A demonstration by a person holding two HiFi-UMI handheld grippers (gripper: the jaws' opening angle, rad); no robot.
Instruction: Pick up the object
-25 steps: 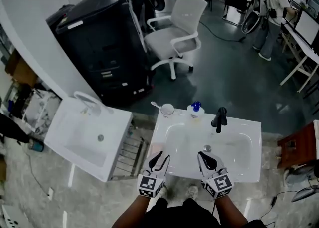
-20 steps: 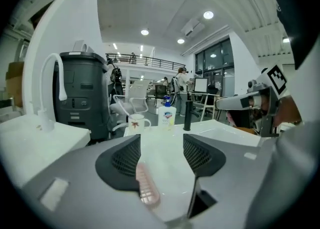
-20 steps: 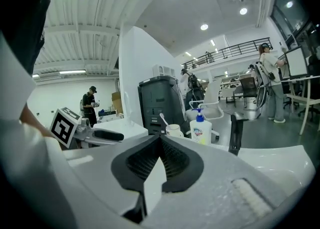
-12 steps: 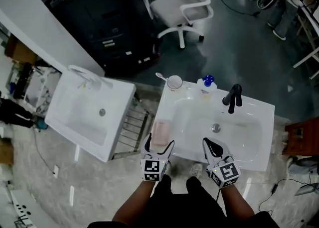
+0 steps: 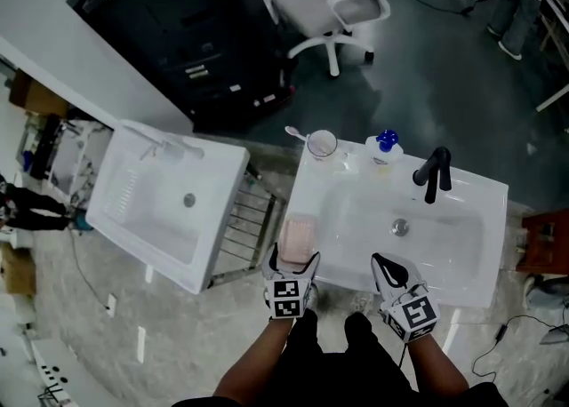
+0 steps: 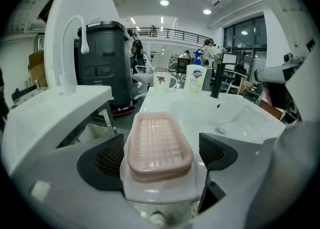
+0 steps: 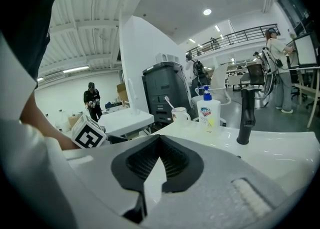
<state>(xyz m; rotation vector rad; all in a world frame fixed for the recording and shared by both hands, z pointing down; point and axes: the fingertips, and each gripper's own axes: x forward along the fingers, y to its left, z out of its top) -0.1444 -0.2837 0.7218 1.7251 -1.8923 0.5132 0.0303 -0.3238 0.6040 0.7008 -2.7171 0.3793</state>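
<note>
A pink ribbed soap dish (image 5: 298, 238) (image 6: 159, 145) lies on the front left corner of the white sink (image 5: 462, 265). My left gripper (image 5: 293, 259) (image 6: 160, 156) sits low at that corner with one jaw on each side of the dish. Its jaws have just been opening, and both black pads (image 6: 108, 158) stand a little clear of the dish's sides. At the sink's front edge, to the right, my right gripper (image 5: 388, 265) (image 7: 160, 142) is shut with nothing in it.
At the back of the sink stand a black faucet (image 5: 433, 174), a blue-capped soap bottle (image 5: 384, 149) and a cup with a toothbrush (image 5: 321, 144). A second white sink (image 5: 169, 201) and a wire rack (image 5: 249, 227) are to the left. A black bin (image 5: 178, 23) and office chair (image 5: 338, 5) stand beyond.
My left gripper has come down and opened around the pink soap dish. The right gripper has sunk a little and stays shut.
</note>
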